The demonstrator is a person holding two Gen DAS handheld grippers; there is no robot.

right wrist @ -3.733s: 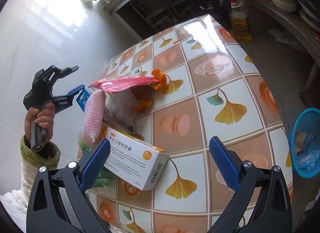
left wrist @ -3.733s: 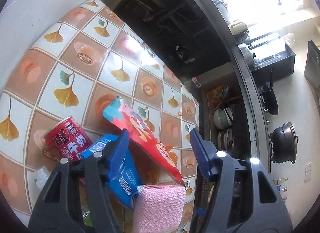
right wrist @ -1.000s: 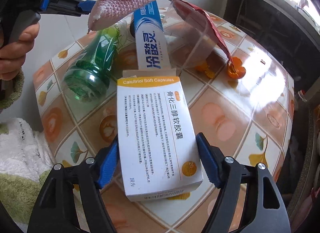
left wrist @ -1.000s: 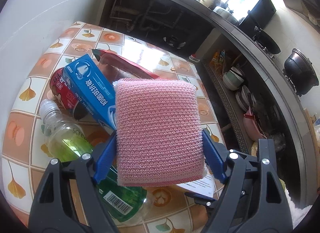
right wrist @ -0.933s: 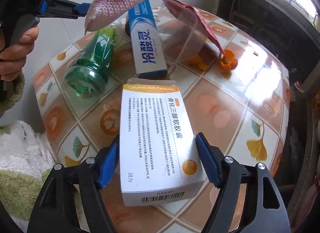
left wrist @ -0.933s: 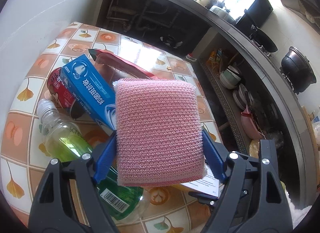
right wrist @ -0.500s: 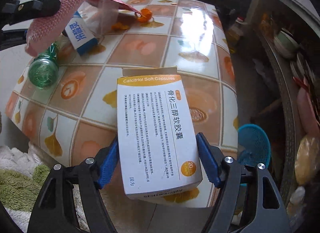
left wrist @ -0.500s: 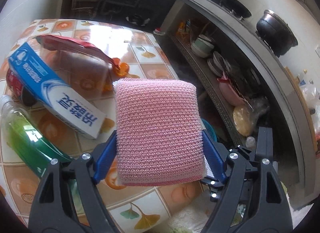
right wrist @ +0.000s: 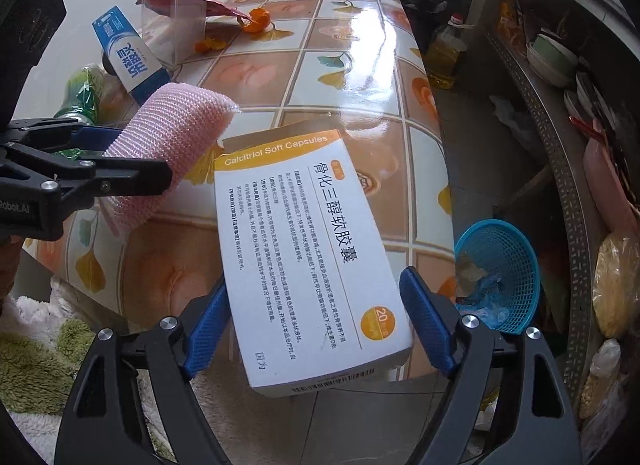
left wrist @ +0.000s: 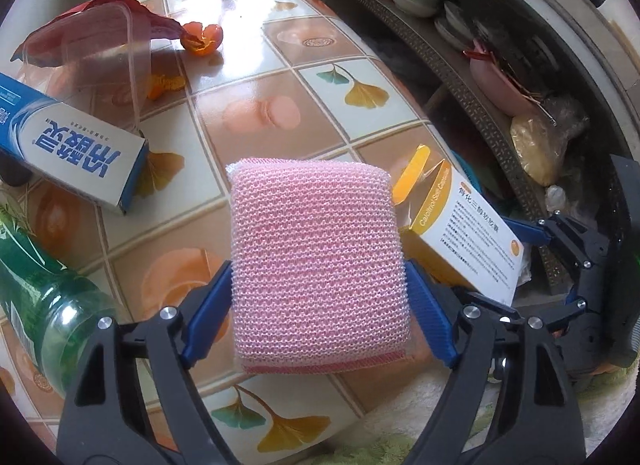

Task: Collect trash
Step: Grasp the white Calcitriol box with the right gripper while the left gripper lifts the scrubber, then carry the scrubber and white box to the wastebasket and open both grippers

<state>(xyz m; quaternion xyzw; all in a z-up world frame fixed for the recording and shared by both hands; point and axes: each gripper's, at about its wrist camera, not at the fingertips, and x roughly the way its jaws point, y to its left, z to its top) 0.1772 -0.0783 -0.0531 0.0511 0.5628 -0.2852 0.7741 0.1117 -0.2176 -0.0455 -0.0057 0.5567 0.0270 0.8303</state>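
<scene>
- Basket (right wrist: 516, 265): blue mesh, seen at lower right of the right wrist view, on the floor beyond the surface (right wrist: 360, 77) edge.
- Right hand-held gripper (right wrist: 316, 325): nearer the basket; jaws just widened, capsule box (right wrist: 308, 249) between them, long axis running up-frame.
- Left hand-held gripper (left wrist: 318, 305): jaws just widened, pink sponge (left wrist: 316, 257) between them, over the surface.

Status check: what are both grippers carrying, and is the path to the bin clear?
Left gripper clamps pink knitted sponge. Right gripper: jaws just widened around white-and-orange capsule box. Blue mesh basket on floor beyond table edge, nothing between.
</scene>
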